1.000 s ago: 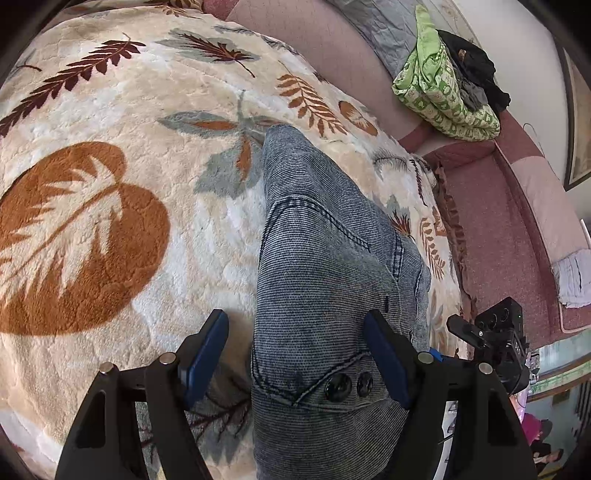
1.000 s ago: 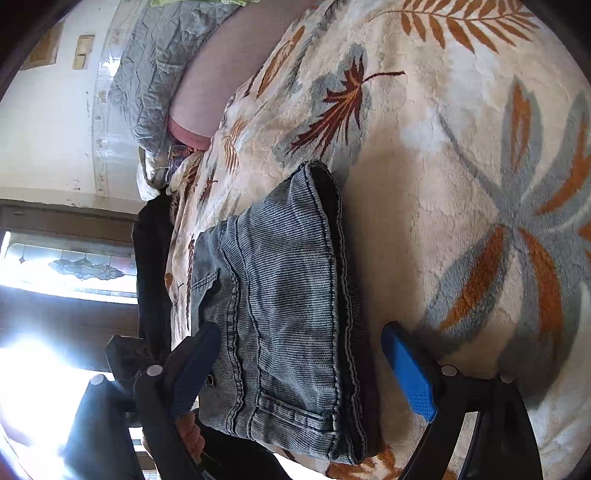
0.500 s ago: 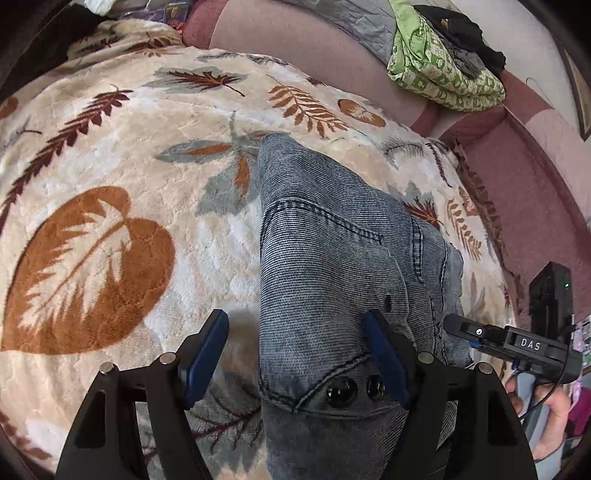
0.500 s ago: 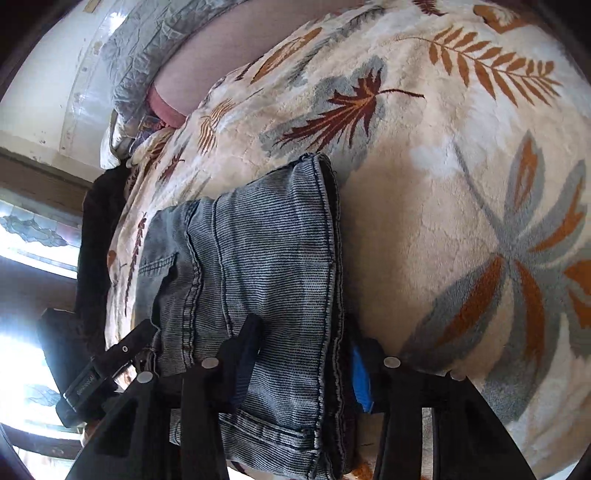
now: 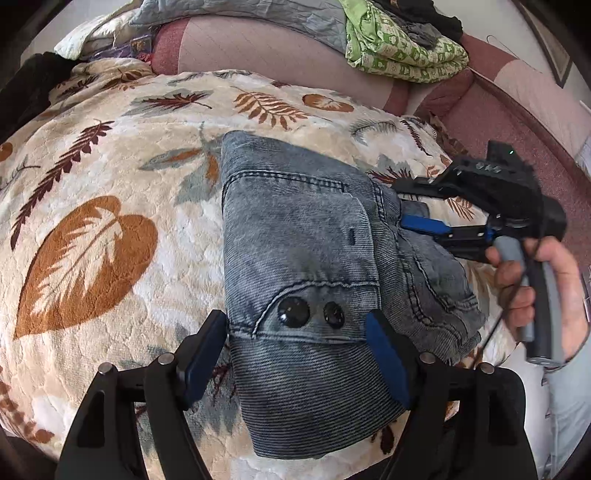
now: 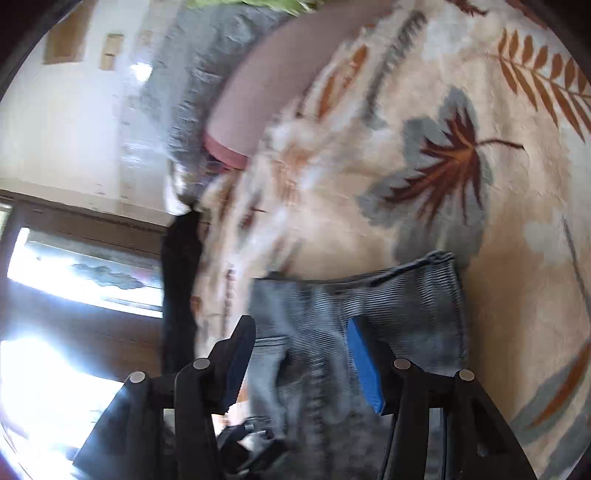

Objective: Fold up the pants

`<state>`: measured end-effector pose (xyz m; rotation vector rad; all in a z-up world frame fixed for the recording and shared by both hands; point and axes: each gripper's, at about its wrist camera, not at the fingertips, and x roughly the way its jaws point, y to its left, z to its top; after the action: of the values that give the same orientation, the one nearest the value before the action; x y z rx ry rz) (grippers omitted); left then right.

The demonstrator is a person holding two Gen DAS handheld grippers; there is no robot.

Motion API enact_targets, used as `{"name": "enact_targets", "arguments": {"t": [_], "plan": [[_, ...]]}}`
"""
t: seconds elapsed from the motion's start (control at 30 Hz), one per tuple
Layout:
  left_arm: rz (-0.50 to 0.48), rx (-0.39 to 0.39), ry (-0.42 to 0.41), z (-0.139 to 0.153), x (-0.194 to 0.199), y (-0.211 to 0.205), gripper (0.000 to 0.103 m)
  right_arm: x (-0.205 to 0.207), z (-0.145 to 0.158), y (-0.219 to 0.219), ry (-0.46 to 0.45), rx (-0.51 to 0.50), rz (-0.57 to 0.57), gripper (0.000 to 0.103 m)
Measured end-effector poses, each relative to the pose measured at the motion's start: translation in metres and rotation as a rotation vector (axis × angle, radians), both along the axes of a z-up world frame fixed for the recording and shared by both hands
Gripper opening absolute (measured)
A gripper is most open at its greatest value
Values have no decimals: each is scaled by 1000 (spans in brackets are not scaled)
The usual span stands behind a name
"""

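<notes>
Grey-blue washed denim pants (image 5: pixel 306 266) lying as a compact, several-layer bundle on the cream plush blanket with rust and grey leaf prints (image 5: pixel 110 206), spread over a bed or couch. Waistband end with two dark round buttons (image 5: pixel 306 313) facing the left wrist camera, a back pocket seam showing across the top layer. Folding judged well along: legs doubled up, stack short and thick, though right-hand layers slumped out unevenly toward the edge. Probably left: one tidy-up or a final fold, then squaring the pile. Left gripper (image 5: pixel 295 354) with blue-padded jaws straddling the waistband end, spread wide on either side of the denim; pads close against the cloth edges, but a true pinch not evident, so read as released. Right gripper (image 5: pixel 424 223), seen from the left view in a hand (image 5: pixel 543 291) on a grey handle, nosing into the side of the bundle; in its own blurred view (image 6: pixel 301 354), jaws about half spread with denim between them, likely gripping a fold, though blur leaves it uncertain. No containers in play: nothing boxed or binned. Green patterned cloth (image 5: pixel 399 48) and dark clothing (image 5: pixel 432 14) heaped loose on the mauve cushion (image 5: pixel 280 55) behind, well apart from the pants.
</notes>
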<state>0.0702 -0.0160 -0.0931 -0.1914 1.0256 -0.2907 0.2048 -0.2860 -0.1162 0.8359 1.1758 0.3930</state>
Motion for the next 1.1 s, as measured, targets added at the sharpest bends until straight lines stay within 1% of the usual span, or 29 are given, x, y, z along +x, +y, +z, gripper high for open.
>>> {"name": "enact_targets", "arguments": {"t": [0.03,0.07,0.1,0.2,0.27,0.33,0.4,0.47,0.53,0.63,0.7,0.77,0.83,0.97,1.03,1.07,1.1], "plan": [[-2,5,-3,-1,0,-1,79,0,-5,-7,-2,21,-45,44],[-3,16,-12,0,-2,-1,80,-2,-6,-11,-1,63,-56,44],[-6,20,-22,0,-3,-2,80,-6,-2,-12,-4,69,-60,44],[-5,17,-21,3,-3,-2,80,-23,17,-12,-38,-24,-28,46],[-2,1,-41,10,-6,1,80,-40,29,-14,-72,-62,-3,53],[8,-33,-74,21,-9,9,80,-60,38,-21,-89,-107,3,64],[30,-107,-81,27,-5,22,80,-78,40,-35,-80,-145,-3,66],[80,-182,-47,26,5,38,80,-87,36,-43,-56,-137,9,66],[121,-248,17,16,18,51,80,-90,26,-48,-19,-93,28,66],[129,-329,105,-1,34,55,80,-86,10,-41,13,-2,65,66],[123,-362,144,-10,39,52,80,-82,-4,-37,54,57,66,67],[125,-370,165,-16,44,48,80,-78,-11,-36,70,71,53,68],[114,-363,152,-15,45,43,80,-76,-12,-37,79,79,52,67],[119,-364,159,-16,53,39,79,-71,-13,-35,97,67,67,68],[117,-356,156,-16,56,36,79,-69,-11,-32,98,45,72,68],[109,-339,151,-16,56,34,77,-67,-10,-29,95,26,76,68],[100,-313,146,-16,57,32,66,-67,-9,-25,91,4,79,68]]}}
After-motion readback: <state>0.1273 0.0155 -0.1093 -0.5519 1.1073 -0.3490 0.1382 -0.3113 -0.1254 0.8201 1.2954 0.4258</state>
